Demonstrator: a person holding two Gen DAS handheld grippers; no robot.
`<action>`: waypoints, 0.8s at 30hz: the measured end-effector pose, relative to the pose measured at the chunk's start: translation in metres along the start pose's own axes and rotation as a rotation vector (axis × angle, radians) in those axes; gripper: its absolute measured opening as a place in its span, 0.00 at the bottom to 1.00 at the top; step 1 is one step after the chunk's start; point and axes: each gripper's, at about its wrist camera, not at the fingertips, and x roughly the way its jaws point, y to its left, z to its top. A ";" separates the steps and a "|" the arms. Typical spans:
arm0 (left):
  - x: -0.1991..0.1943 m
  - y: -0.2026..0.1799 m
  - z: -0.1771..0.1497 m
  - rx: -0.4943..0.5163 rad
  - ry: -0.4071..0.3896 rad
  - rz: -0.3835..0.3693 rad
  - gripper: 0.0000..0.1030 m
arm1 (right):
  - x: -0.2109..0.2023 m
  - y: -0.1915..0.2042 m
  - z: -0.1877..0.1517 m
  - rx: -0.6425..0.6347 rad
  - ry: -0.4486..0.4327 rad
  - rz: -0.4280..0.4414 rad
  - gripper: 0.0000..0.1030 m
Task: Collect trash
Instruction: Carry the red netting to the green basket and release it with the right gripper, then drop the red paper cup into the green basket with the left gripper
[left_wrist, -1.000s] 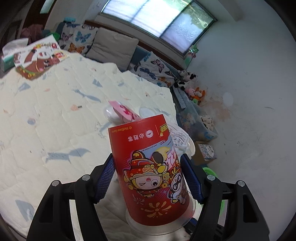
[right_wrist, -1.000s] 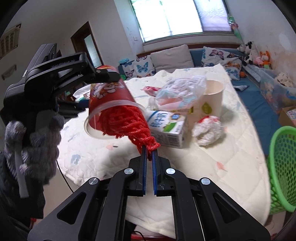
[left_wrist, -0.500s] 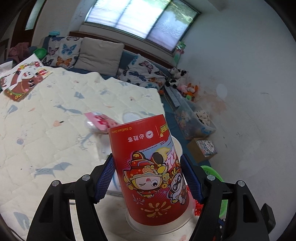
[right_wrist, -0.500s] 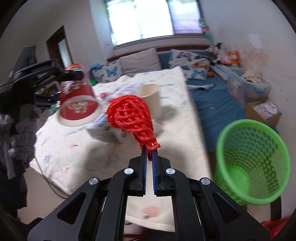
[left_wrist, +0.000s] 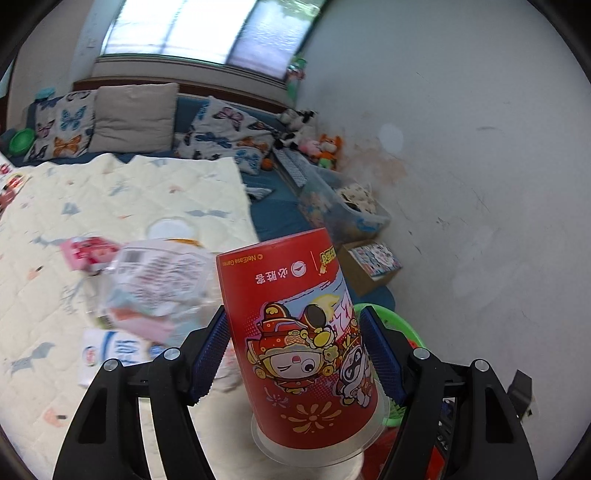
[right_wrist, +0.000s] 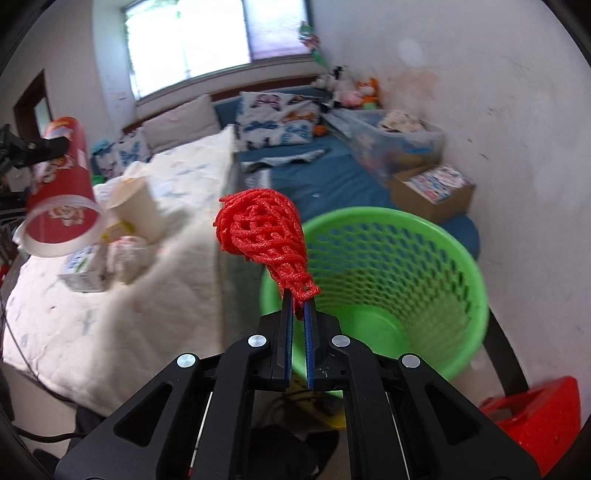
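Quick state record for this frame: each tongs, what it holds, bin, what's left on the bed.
left tongs: closed on red paper cup, cup upside down, rim toward camera
right tongs: shut on red mesh net, pinched at its narrow end
bin: green basket on the floor beside the bed, net in front of its opening in the right wrist view; no trash visible inside
left on the quilt: cream cup, milk carton, crumpled tissue, clear plastic bag

I saw the table under a cream quilted cover (right_wrist: 184, 206). On it stood a cream paper cup (right_wrist: 138, 206), with a small milk carton (right_wrist: 83, 271), a crumpled white wad (right_wrist: 127, 254) and what looked like a clear plastic bag (left_wrist: 155, 280), blurred.
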 end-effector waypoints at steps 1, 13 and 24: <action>0.003 -0.006 0.000 0.009 0.002 -0.003 0.66 | 0.003 -0.008 -0.001 0.011 0.008 -0.014 0.06; 0.062 -0.088 -0.001 0.172 0.061 -0.025 0.66 | 0.016 -0.068 -0.010 0.167 0.053 -0.105 0.46; 0.121 -0.131 -0.020 0.282 0.137 0.001 0.67 | -0.012 -0.081 -0.027 0.194 0.021 -0.074 0.59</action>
